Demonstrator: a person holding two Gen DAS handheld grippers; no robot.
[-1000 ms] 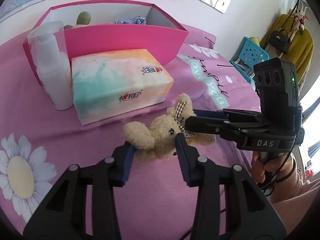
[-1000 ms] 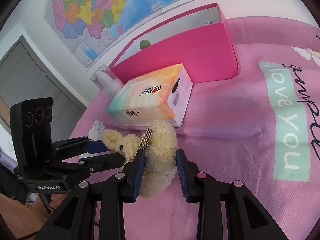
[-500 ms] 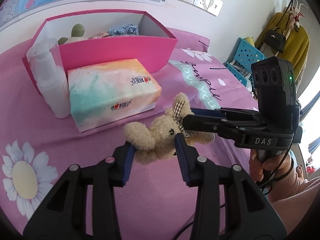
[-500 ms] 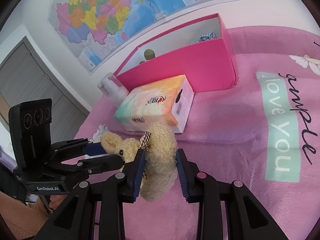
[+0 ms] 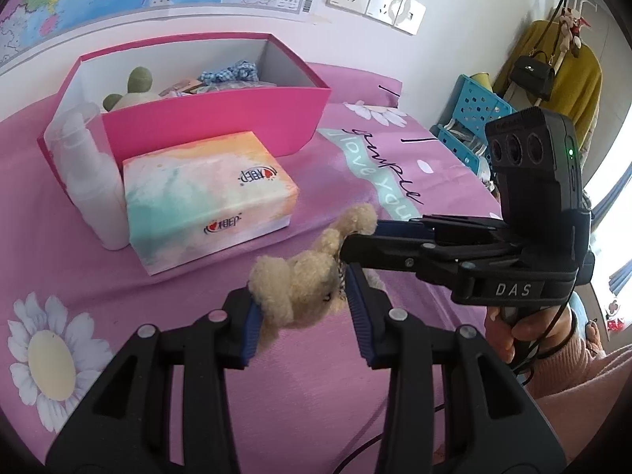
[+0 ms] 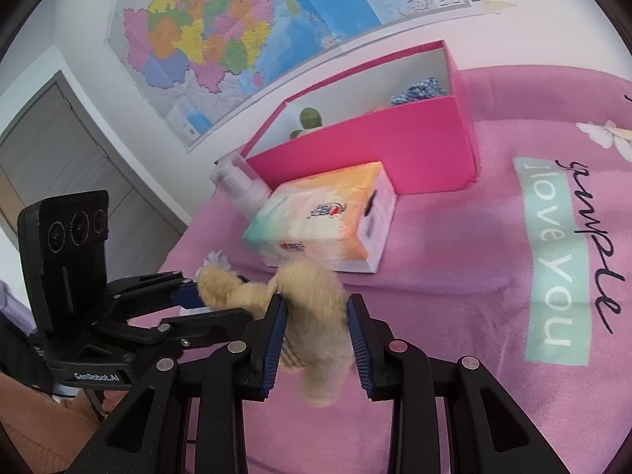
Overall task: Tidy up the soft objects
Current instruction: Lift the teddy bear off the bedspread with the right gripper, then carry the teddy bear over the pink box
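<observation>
A beige plush toy (image 5: 300,280) hangs just above the pink bedspread (image 5: 118,276), gripped from both sides. My left gripper (image 5: 302,296) is shut on its head end. My right gripper (image 5: 357,243) reaches in from the right. In the right wrist view my right gripper (image 6: 316,308) is shut on the plush toy's (image 6: 312,292) body, and a leg dangles below the pads. My left gripper (image 6: 209,304) pinches the head at the left. Behind stands an open pink box (image 5: 213,126) with a green plush and a blue checked cloth (image 5: 233,71) inside.
A pastel tissue pack (image 5: 205,197) lies in front of the pink box (image 6: 363,158), and a white bottle (image 5: 87,181) stands at its left. A blue plastic basket (image 5: 478,106) and hanging clothes with a black bag (image 5: 533,71) are beyond the bed's right edge. A hand (image 5: 509,328) holds the right gripper.
The plush toy has come up off the bedspread, still gripped by both grippers. Both views now look down from higher, showing more of the box's inside.
</observation>
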